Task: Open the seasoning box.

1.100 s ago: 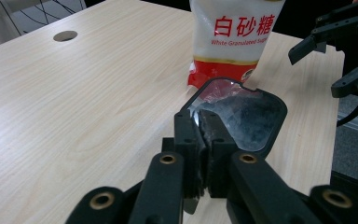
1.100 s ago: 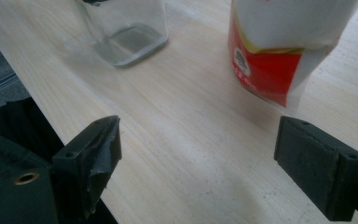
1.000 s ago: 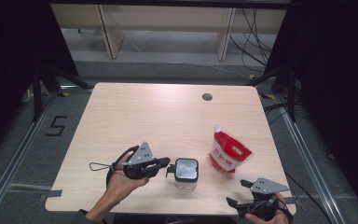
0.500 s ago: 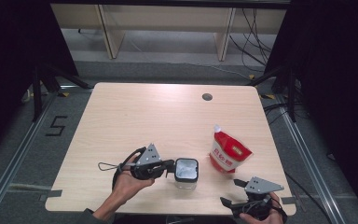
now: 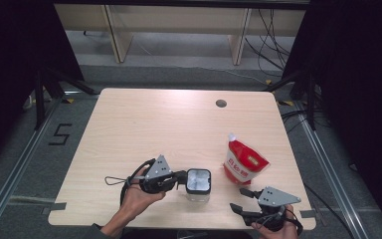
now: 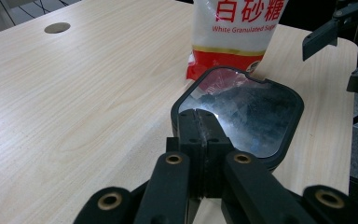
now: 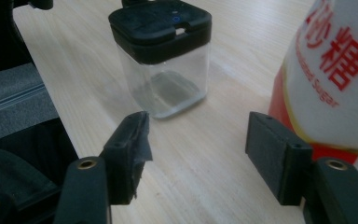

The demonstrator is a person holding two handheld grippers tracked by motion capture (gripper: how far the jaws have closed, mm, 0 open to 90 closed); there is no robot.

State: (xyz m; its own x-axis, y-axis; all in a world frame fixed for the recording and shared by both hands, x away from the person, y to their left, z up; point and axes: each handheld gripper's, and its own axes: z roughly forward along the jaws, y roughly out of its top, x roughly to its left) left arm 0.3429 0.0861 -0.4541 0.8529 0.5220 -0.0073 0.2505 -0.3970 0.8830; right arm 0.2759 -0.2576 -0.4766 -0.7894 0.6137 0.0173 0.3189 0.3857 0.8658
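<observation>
High view: nearest the table's (image 5: pixel 129 129) front edge, right of the jar (image 5: pixel 198 182), the right claw (image 5: pixel 242 200) hangs in a hand with its jaws apart and nothing between them; they have just been closing. In the right gripper view those jaws frame bare wood, the jar standing beyond them and the sugar bag (image 7: pixel 335 70) to their right.

Left of the jar, the left claw (image 5: pixel 181 175) is closed tight, its tips against the jar's black rim. In the left gripper view its two jaws press together at the near edge of the jar's (image 6: pixel 242 116) top; whether they pinch the rim itself cannot be told.

The jar stands upright near the front edge, clear-walled, with a dark top. The bag (image 5: pixel 243 162) stands just right of and behind the jar, apart from it. Far behind the jar, a round hole (image 5: pixel 221 103) sits in the tabletop.
</observation>
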